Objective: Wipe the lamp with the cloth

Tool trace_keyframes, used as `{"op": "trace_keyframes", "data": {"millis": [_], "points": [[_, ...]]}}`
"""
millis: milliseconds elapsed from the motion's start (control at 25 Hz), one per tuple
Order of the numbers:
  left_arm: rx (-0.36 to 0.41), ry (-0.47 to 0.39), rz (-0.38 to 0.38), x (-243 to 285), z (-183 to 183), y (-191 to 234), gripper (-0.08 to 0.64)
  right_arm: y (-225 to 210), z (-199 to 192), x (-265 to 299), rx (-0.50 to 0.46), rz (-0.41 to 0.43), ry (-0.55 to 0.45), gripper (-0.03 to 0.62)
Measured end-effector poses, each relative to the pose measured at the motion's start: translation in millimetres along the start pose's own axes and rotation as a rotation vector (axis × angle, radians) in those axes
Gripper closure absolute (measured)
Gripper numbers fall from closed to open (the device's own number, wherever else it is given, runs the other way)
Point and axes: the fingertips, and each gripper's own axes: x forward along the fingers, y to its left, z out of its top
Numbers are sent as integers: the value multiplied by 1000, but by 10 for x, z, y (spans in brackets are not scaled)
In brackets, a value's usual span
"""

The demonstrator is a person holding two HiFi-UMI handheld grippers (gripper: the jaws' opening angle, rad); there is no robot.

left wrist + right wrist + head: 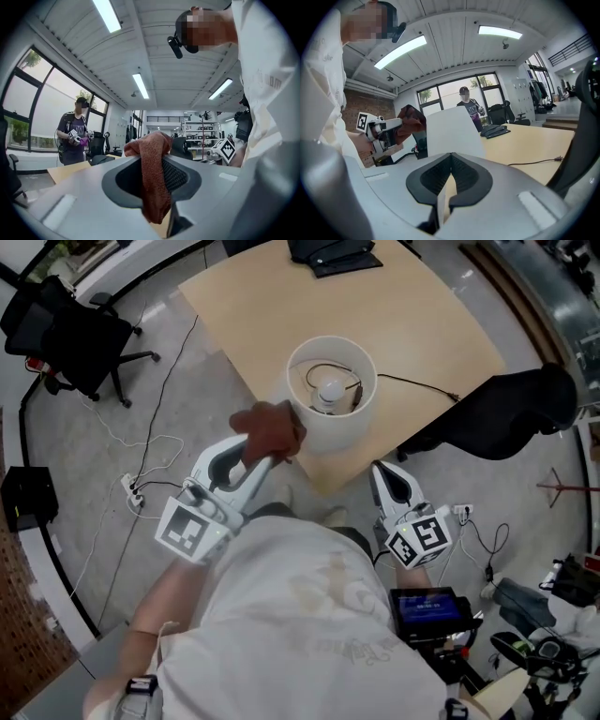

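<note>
Head view, cloth [272, 432] beside lamp [331, 395], table [422, 324] corner

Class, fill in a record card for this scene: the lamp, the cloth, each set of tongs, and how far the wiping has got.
lamp: white drum shade, bulb visible inside, standing near the corner of the table
cloth: reddish-brown, hanging from the left tongs
left tongs: shut on the cloth
right tongs: shut, nothing between them
wiping: cloth held beside the shade; contact cannot be told
</note>
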Motion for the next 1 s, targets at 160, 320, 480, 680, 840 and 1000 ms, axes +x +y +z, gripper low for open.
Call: {"op": "trace_keyframes", "data": {"millis": [160, 320, 480, 680, 840, 1000], "points": [[14, -54, -3, -19, 132, 255, 454, 149, -8, 53, -13, -51, -8, 580], [18, -79, -19, 197, 191, 413, 454, 162, 38, 83, -11, -103, -12, 581], [22, -56, -38, 452, 32, 490, 451, 104, 58, 132, -15, -139, -2, 580], [-18, -42, -62, 537, -186, 562, 451, 45, 68, 106, -5, -192, 0, 580], [-33, 28, -68, 552, -452, 603, 451, -50, 62, 80, 14, -232, -2, 580], [-39, 99, -55, 516, -833, 636, 453, -93, 21, 50, 25, -253, -4, 580]]}}
